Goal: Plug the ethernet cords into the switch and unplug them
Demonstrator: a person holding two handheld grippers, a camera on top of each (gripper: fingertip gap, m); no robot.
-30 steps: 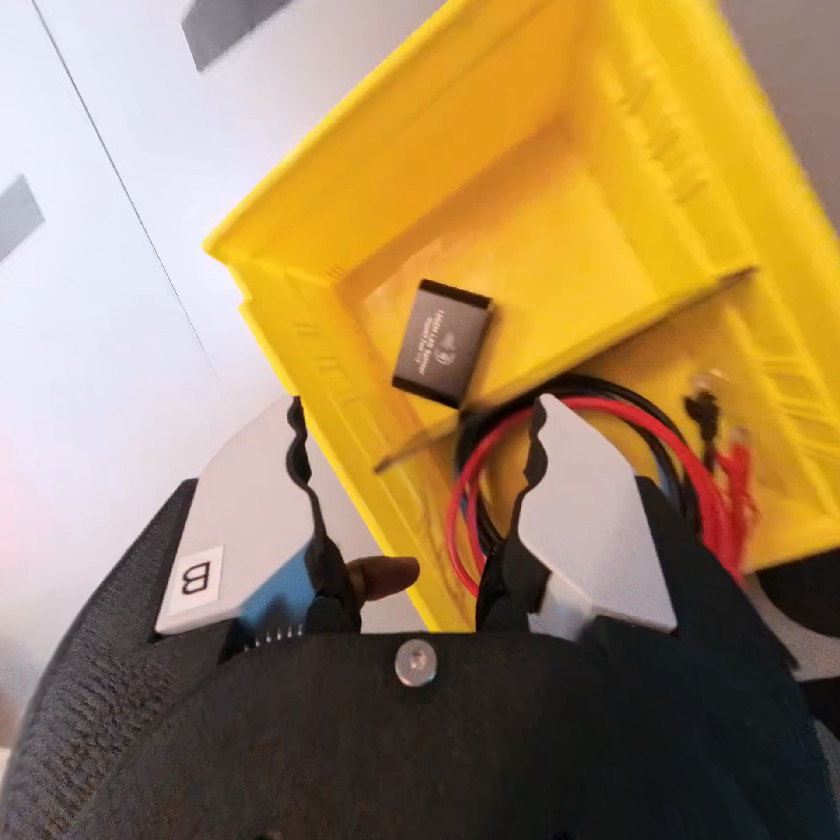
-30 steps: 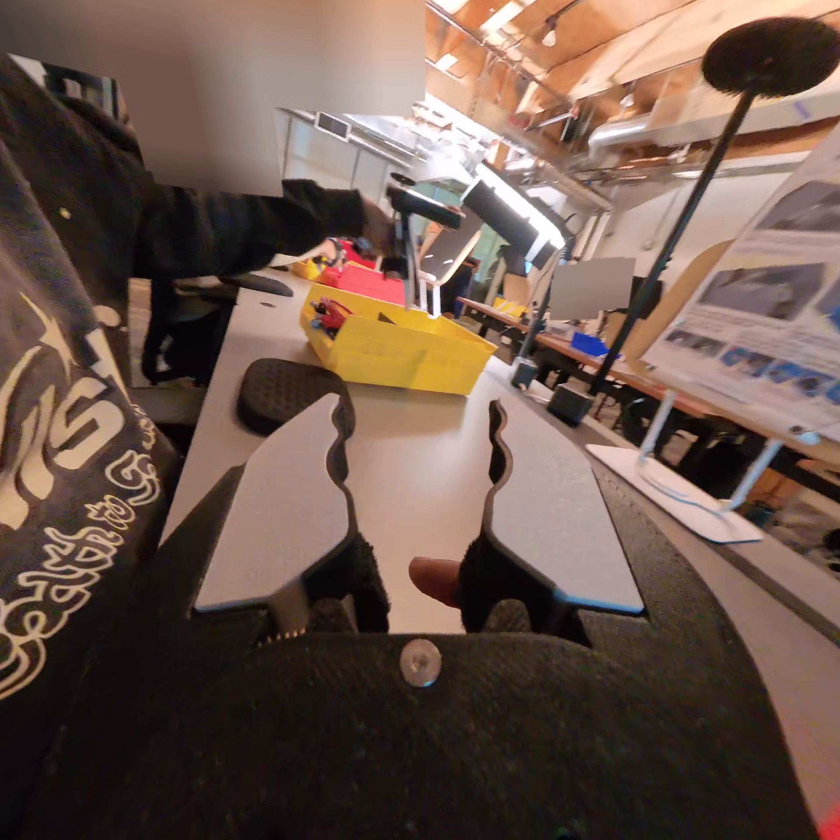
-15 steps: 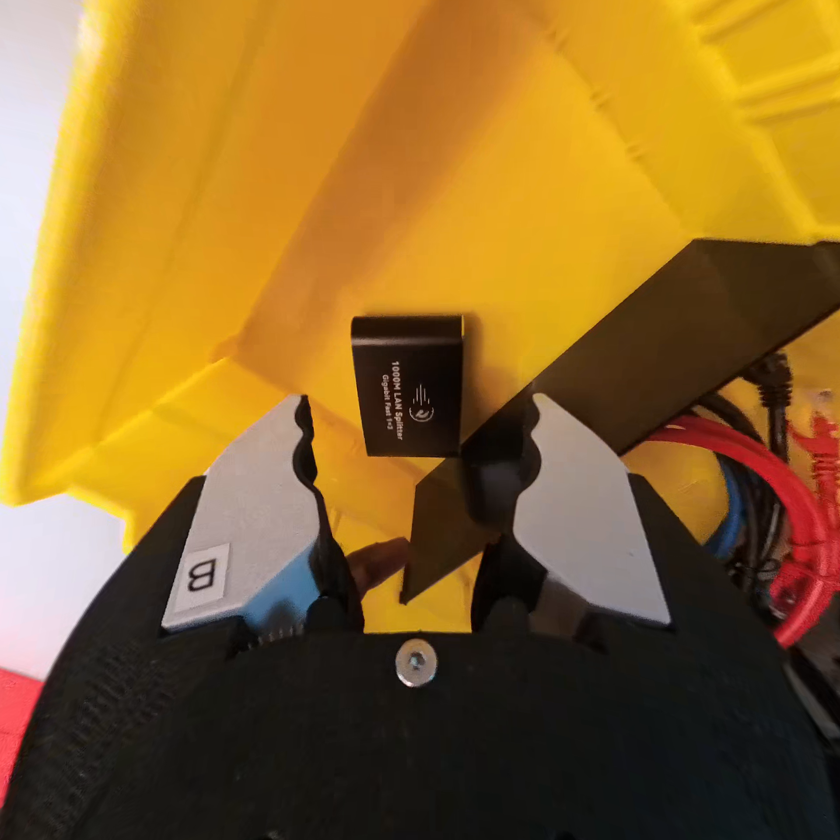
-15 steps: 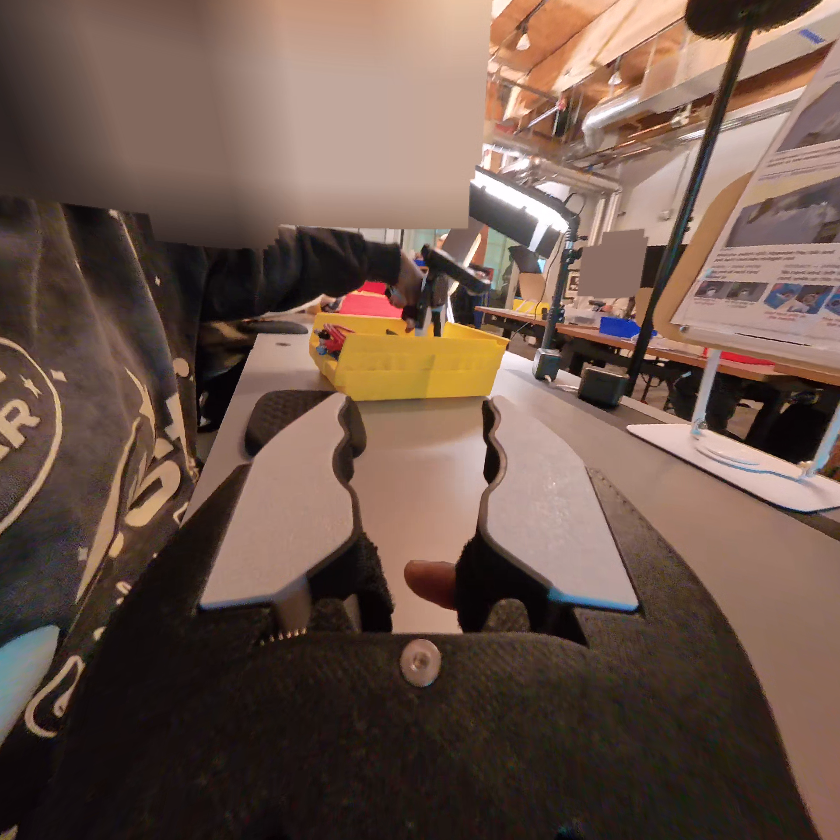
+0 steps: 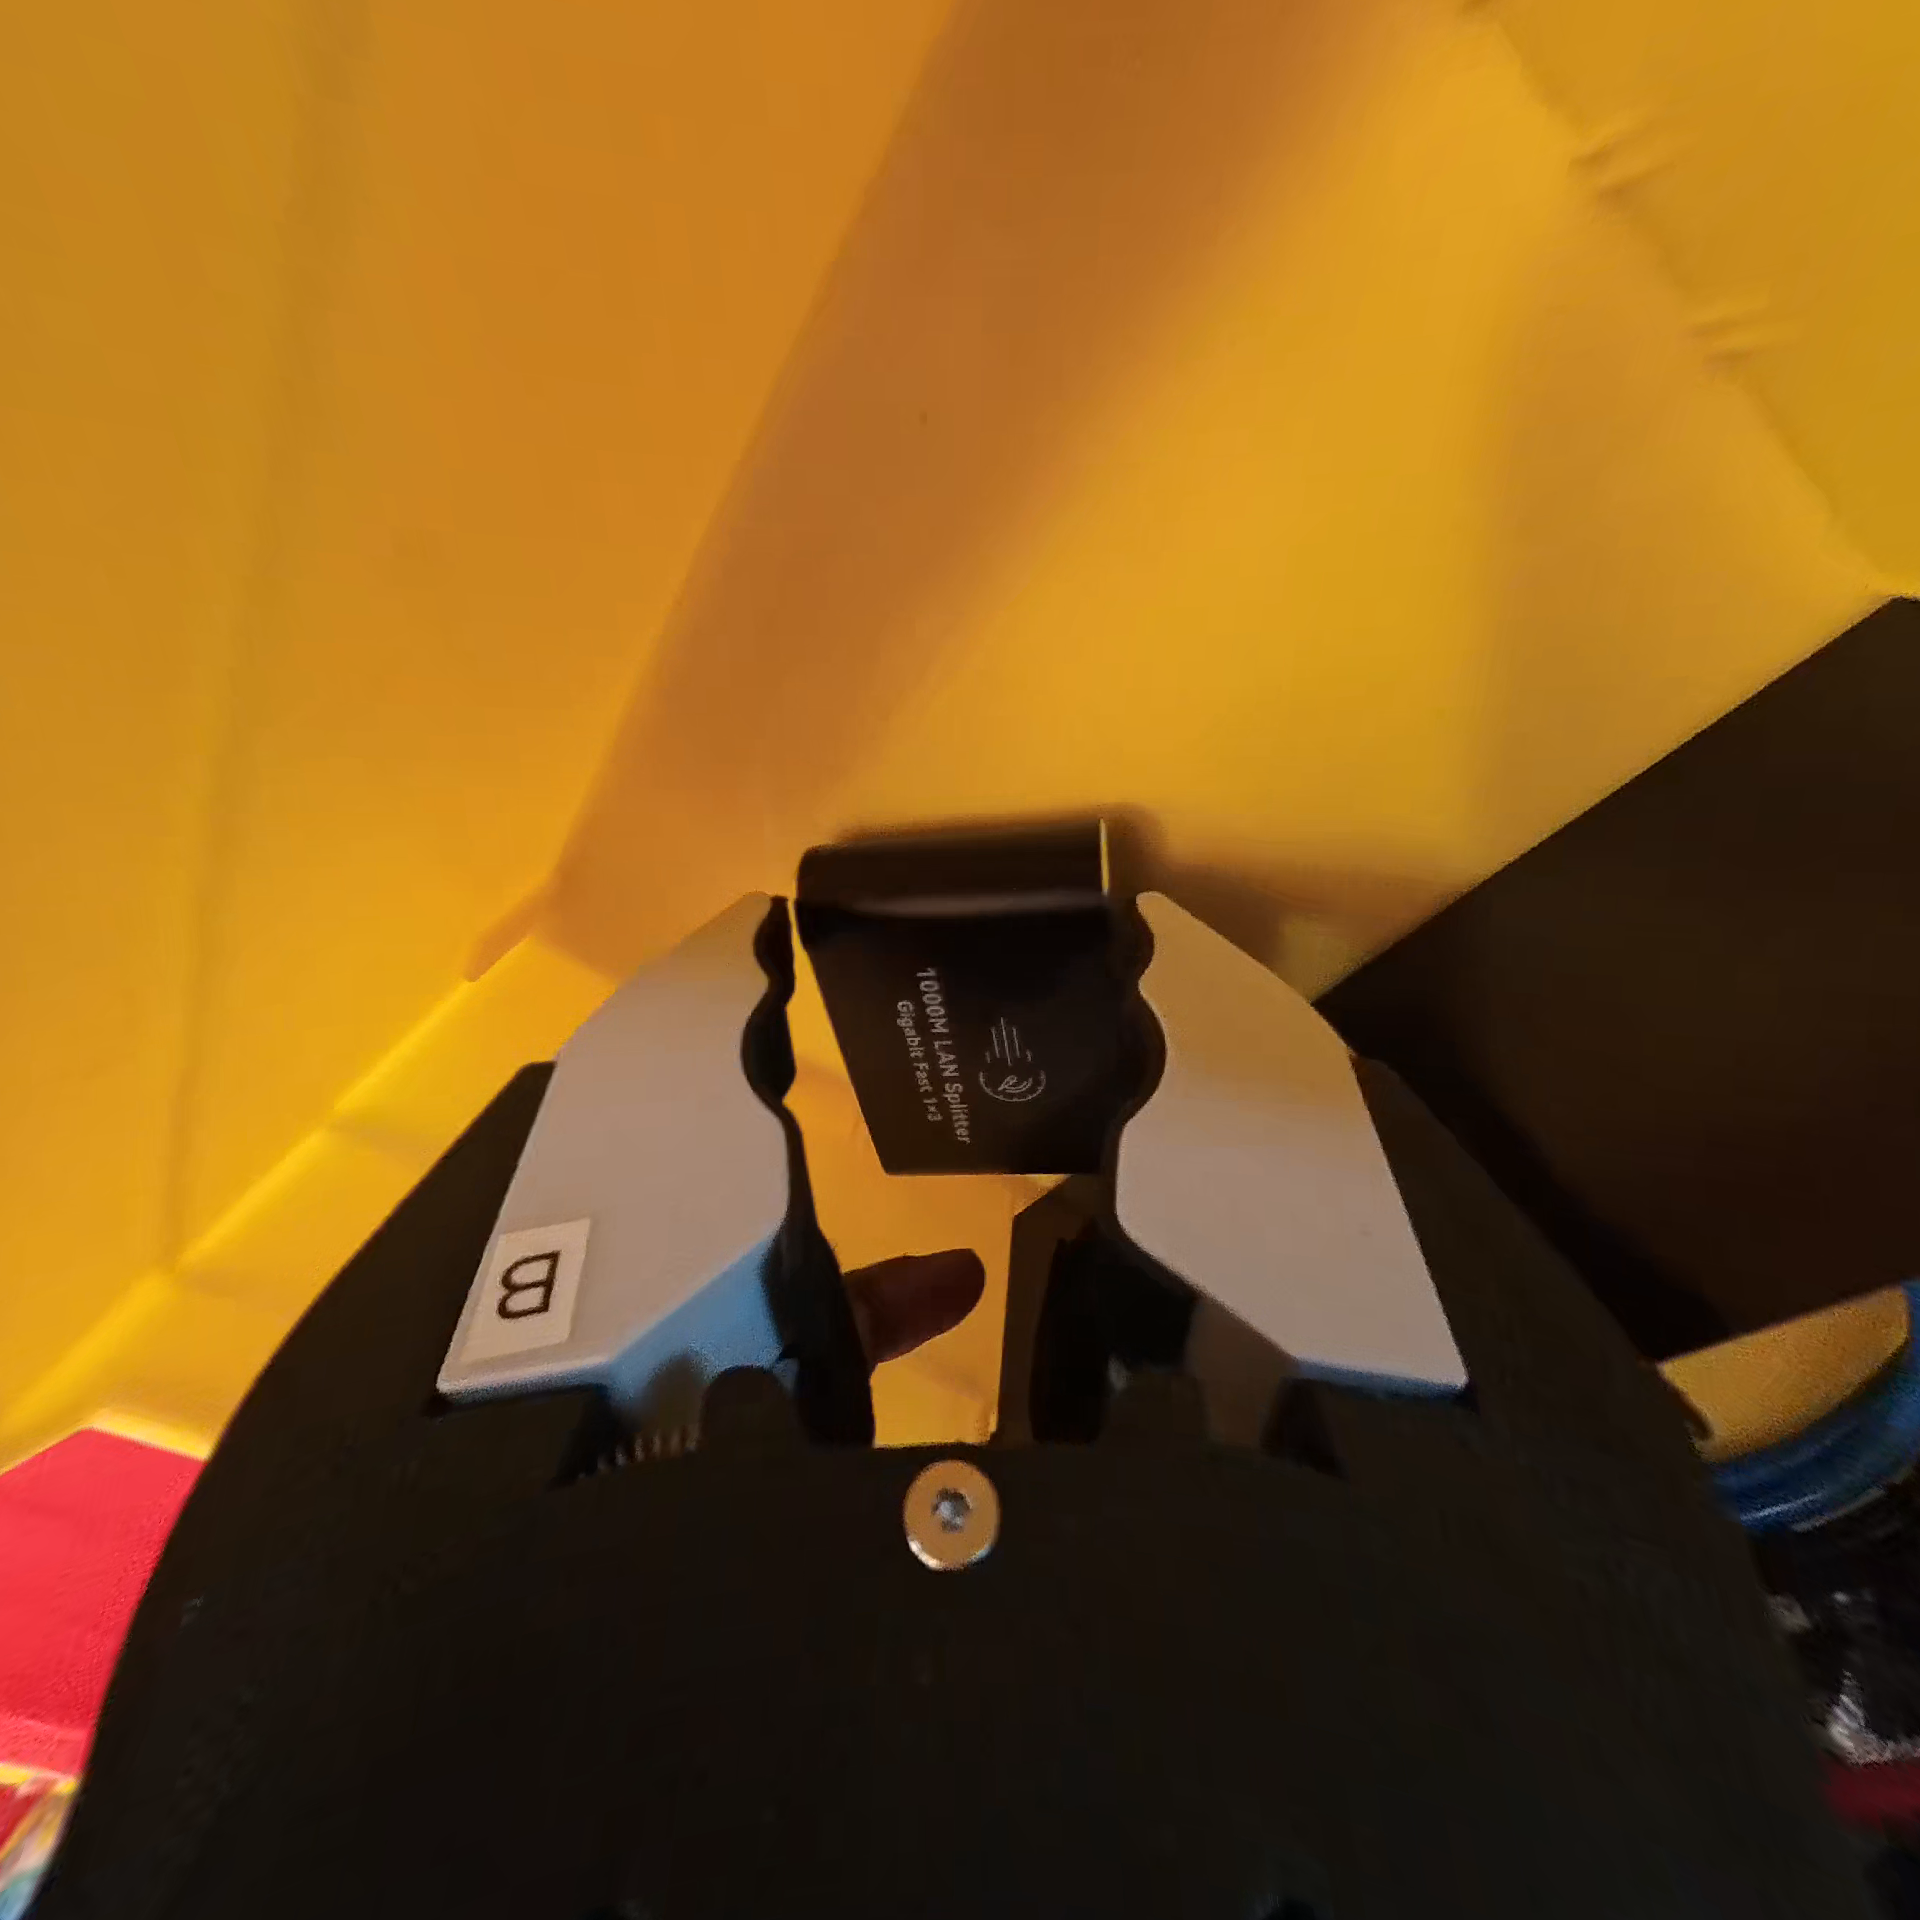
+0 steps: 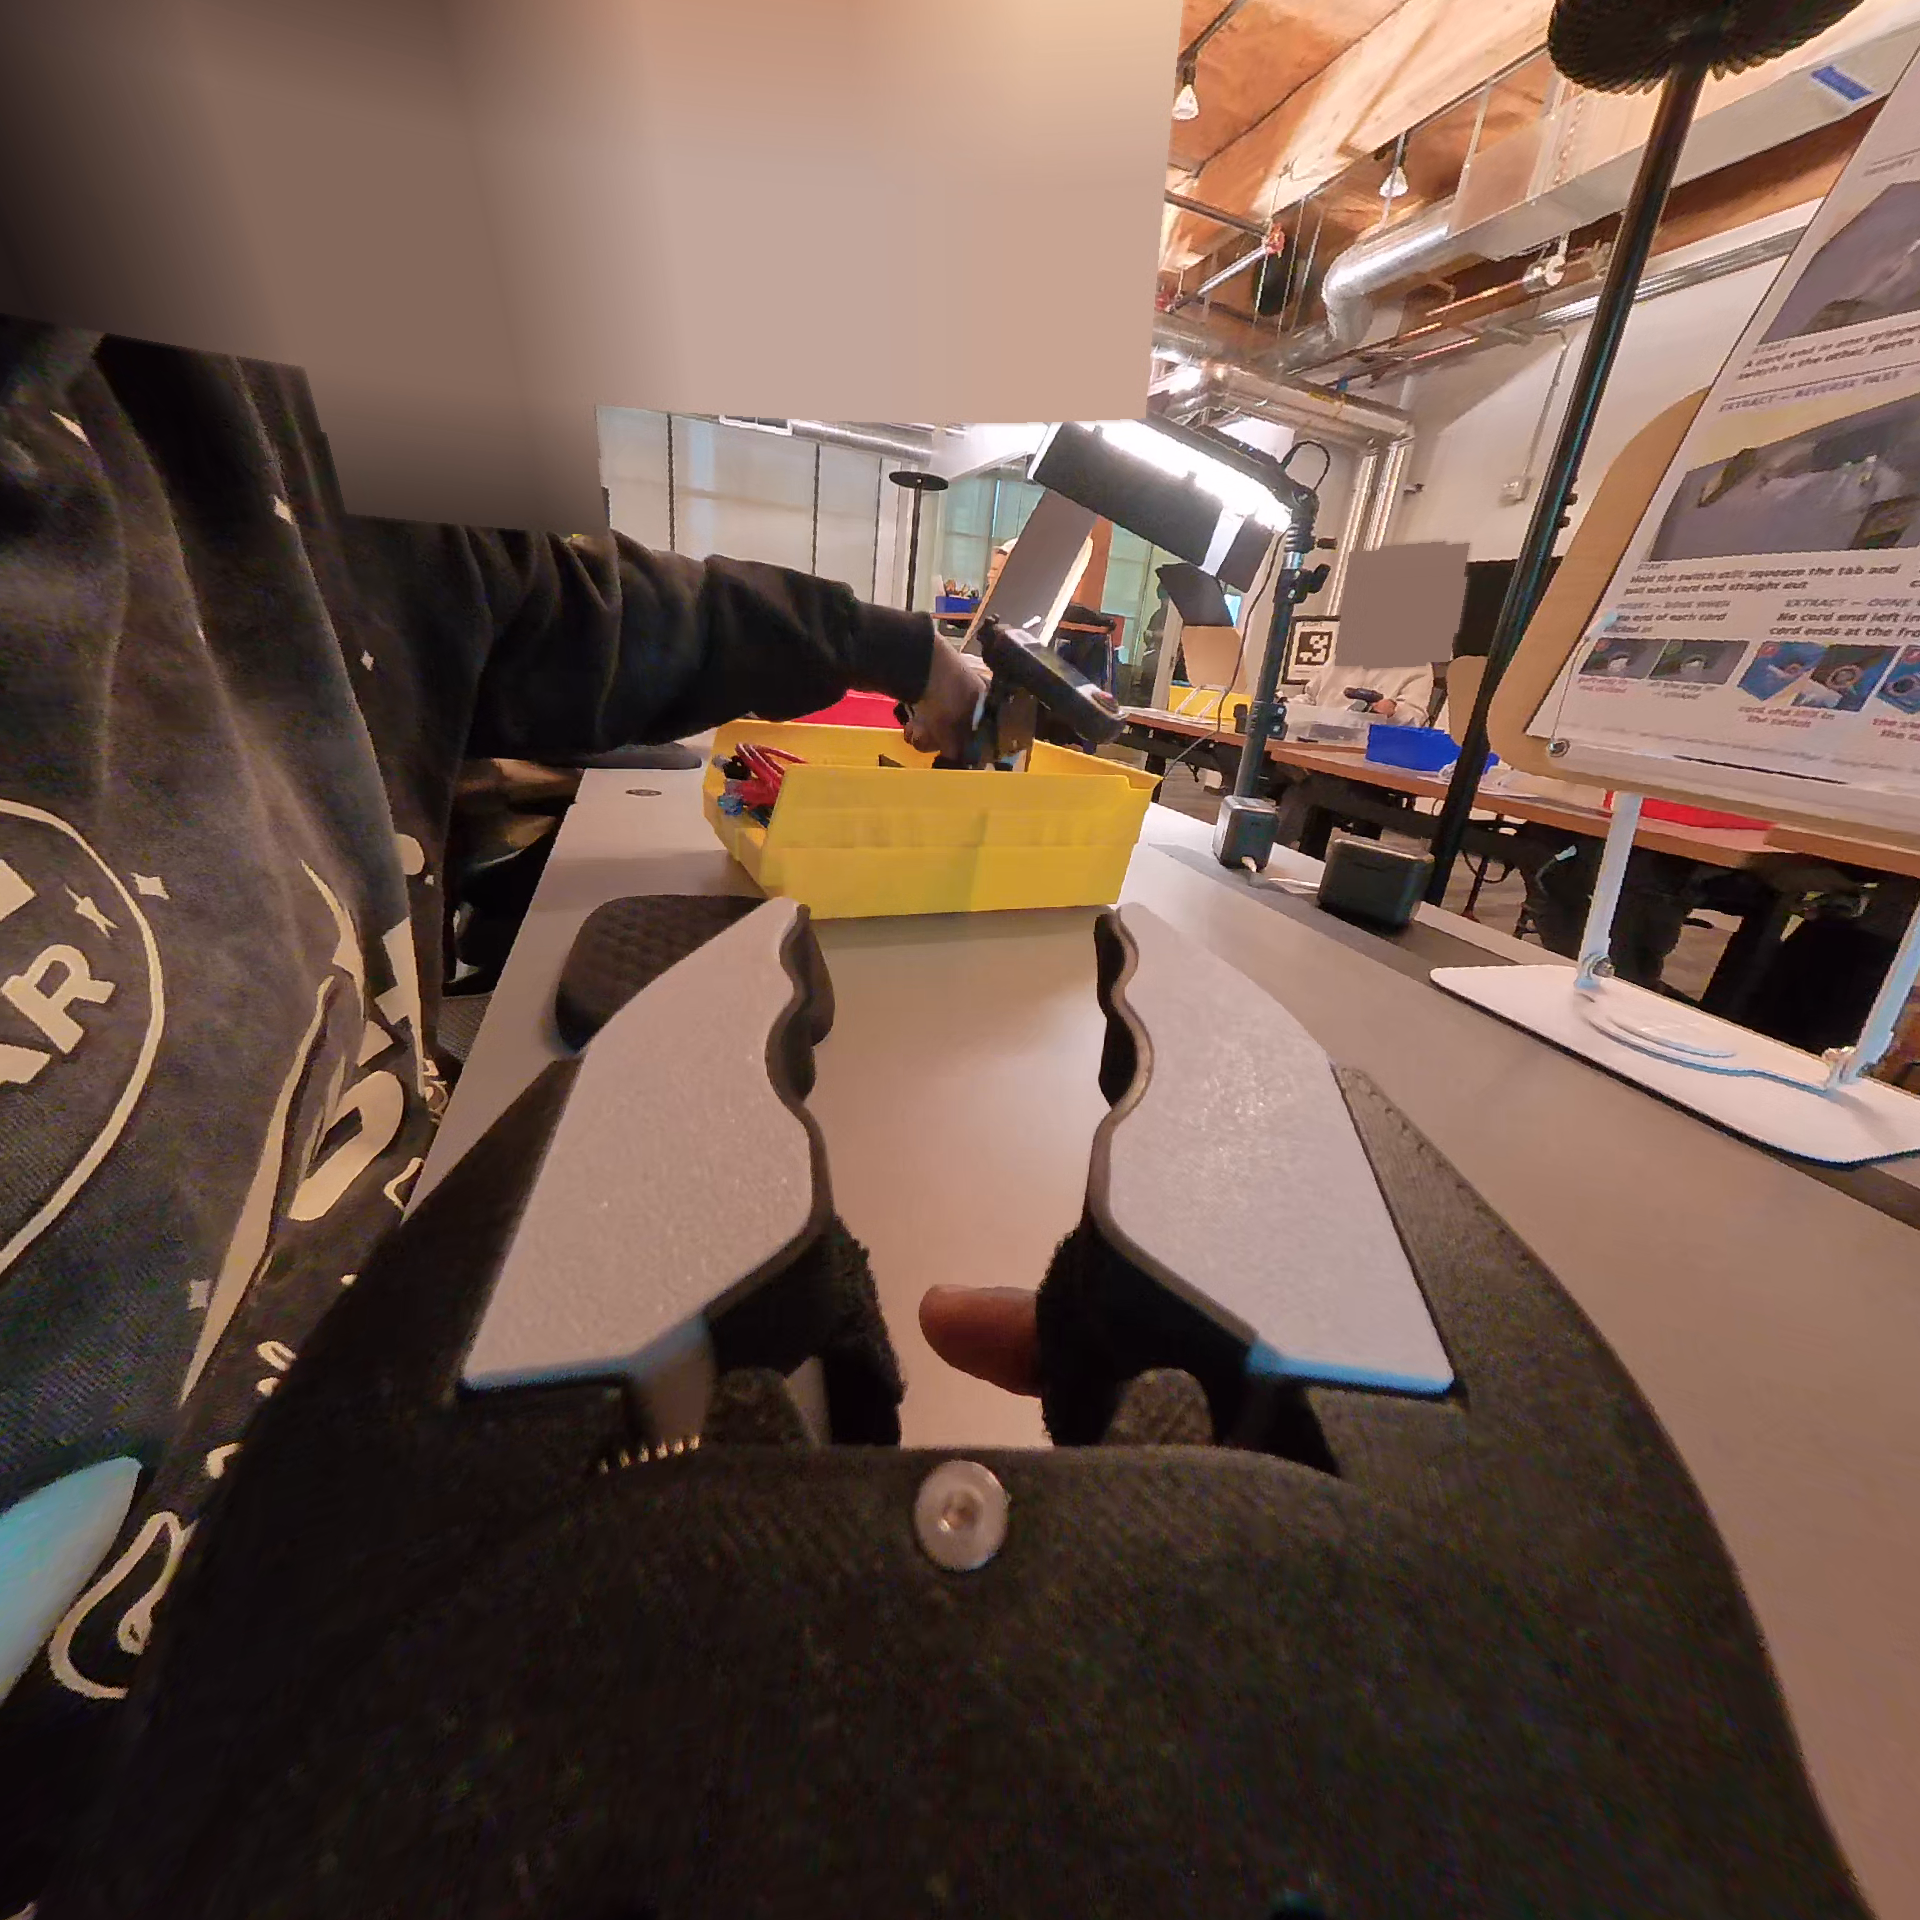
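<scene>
The small black switch (image 5: 977, 1039) lies on the floor of the yellow bin (image 5: 520, 520). My left gripper (image 5: 956, 914) is down inside the bin, its jaws narrowed onto the switch's two long sides. A black divider (image 5: 1662, 987) stands just to the right. A blue cord (image 5: 1829, 1455) shows past it. In the right wrist view the bin (image 6: 935, 842) sits farther along the grey table (image 6: 956, 1091). Red and blue cords (image 6: 764, 774) lie in its left end, and the left gripper (image 6: 997, 717) reaches into it. My right gripper (image 6: 951, 925) is open and empty over the table.
A black textured pad (image 6: 644, 956) lies on the table left of my right gripper. A white sign stand (image 6: 1662, 1039) and a small dark box (image 6: 1371, 881) are on the right. A red bin (image 5: 62, 1538) shows at the lower left of the left wrist view.
My left gripper has dropped into the yellow bin, moved over the switch, and its jaws have narrowed onto it. The right gripper has stayed open and tilted only slightly.
</scene>
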